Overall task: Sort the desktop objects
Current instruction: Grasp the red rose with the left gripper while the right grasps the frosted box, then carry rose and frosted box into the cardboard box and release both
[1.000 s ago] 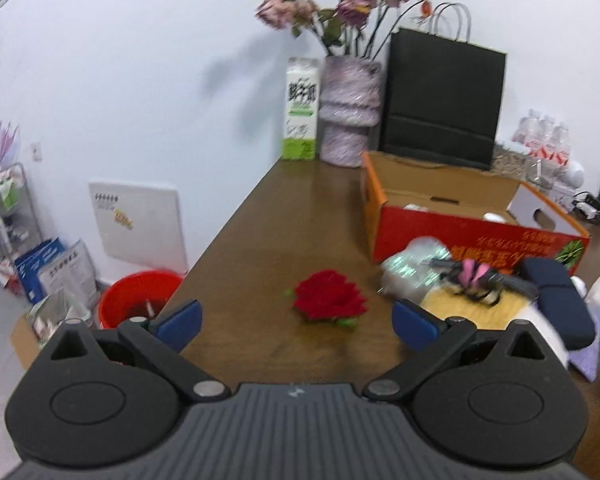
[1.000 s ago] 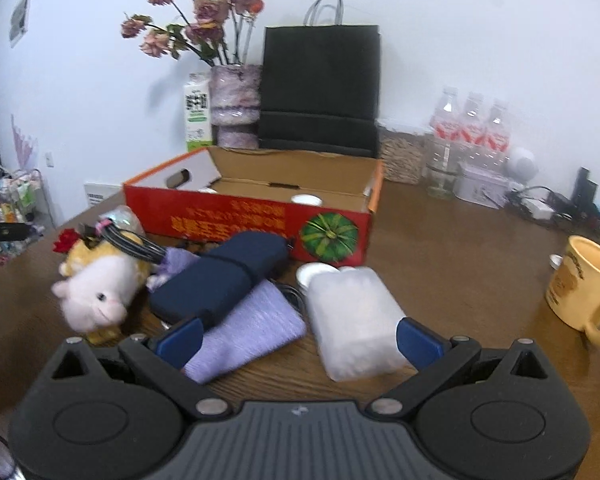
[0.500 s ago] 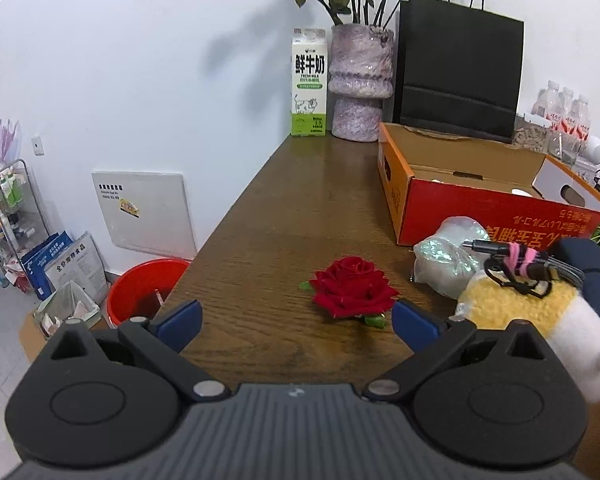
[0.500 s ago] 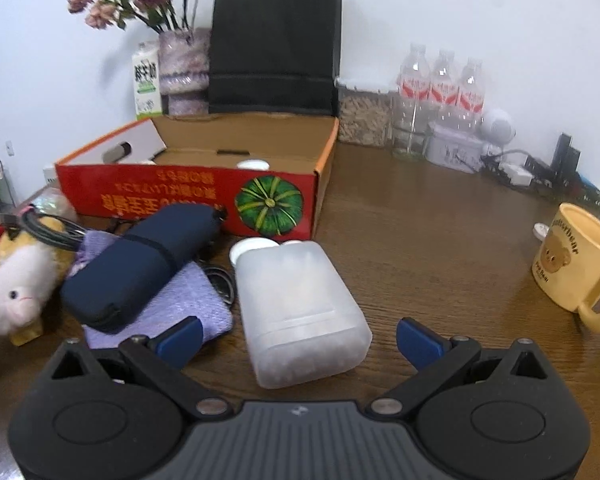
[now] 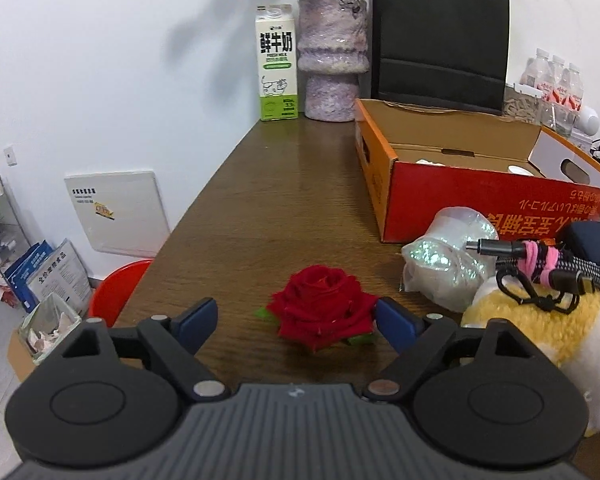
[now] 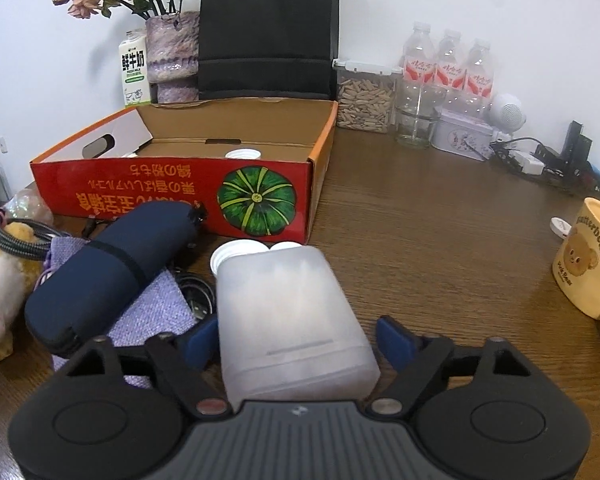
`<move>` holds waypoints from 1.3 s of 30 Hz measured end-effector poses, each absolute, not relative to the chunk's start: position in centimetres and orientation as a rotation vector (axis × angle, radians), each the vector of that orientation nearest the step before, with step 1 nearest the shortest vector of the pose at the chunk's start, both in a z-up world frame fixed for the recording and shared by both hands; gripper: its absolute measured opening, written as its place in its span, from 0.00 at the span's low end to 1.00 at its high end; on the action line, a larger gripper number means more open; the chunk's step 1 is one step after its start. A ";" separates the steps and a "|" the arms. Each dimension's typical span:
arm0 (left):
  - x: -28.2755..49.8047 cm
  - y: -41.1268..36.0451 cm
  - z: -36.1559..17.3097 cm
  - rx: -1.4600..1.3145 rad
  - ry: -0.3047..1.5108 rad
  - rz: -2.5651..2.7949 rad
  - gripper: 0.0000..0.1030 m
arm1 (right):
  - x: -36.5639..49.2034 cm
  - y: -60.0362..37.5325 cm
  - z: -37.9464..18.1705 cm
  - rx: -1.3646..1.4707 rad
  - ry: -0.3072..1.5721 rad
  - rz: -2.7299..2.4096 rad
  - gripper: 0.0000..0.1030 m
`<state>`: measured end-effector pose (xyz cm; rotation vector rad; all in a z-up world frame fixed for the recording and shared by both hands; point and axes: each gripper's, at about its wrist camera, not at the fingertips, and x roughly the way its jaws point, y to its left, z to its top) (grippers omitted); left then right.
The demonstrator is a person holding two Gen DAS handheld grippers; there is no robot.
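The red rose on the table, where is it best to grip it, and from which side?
Probably grip the rose across its petal head, coming from the near side. It lies flat, bloom up, showing no stem. The closing left gripper already straddles it.

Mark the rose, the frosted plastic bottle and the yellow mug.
rose [image 5: 322, 312]: left wrist view, middle of the red petals.
frosted plastic bottle [image 6: 288, 320]: right wrist view, middle of its upper side.
yellow mug [image 6: 586, 262]: right wrist view, side wall by the bear print.
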<state>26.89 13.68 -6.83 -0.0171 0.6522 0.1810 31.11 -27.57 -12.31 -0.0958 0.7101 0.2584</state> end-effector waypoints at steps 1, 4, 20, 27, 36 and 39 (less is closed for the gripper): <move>27.1 13.6 -6.9 -0.016 0.650 0.174 0.80 | 31.2 -27.5 -12.4 -0.094 0.713 0.262 0.75; 27.6 13.4 -7.0 -0.015 0.651 0.158 0.69 | 31.2 -27.4 -12.5 -0.091 0.715 0.276 0.68; 26.9 13.3 -6.3 -0.028 0.617 0.134 0.46 | 30.5 -27.2 -12.1 -0.092 0.682 0.276 0.63; 26.2 13.1 -4.6 -0.032 0.570 0.127 0.46 | 29.9 -27.2 -10.3 -0.084 0.620 0.280 0.63; 27.8 10.9 0.6 0.000 0.463 0.065 0.46 | 31.1 -25.7 -6.0 -0.108 0.506 0.310 0.63; 29.2 9.4 2.3 0.035 0.431 0.040 0.46 | 32.3 -24.9 -4.3 -0.116 0.477 0.322 0.63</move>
